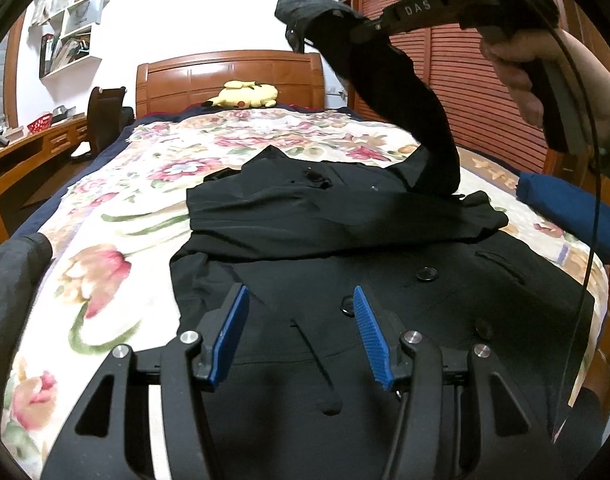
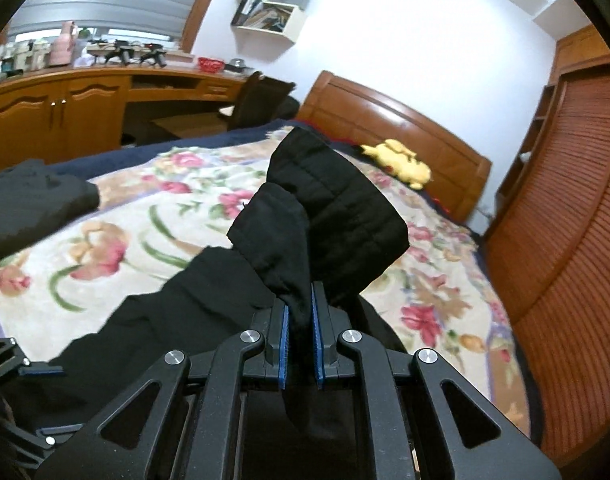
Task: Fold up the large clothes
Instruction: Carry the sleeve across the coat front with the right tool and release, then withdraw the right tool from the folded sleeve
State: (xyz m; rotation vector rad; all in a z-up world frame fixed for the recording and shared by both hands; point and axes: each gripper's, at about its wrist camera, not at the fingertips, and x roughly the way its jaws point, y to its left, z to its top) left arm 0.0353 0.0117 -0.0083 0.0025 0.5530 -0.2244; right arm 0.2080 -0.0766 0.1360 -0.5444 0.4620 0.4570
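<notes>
Two grippers worked over the black coat (image 1: 345, 248) spread on the floral bedspread (image 1: 117, 216). Wall shelves (image 1: 71, 20) held books and papers too blurred to read. The right gripper (image 2: 301, 312) pinched a sleeve (image 2: 329, 208), lifted off the coat; the left gripper (image 1: 301, 332) hovered with fingers spread, empty. Its lower hem was cut off.

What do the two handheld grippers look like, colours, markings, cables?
Both are black plastic with angular cut-out linkages, silver round pivot bolts and ribbed blue pads lining the jaws. The left gripper matches the right gripper. Seen from outside, the right one carries white letters "DAS" and a thin black cable.
</notes>
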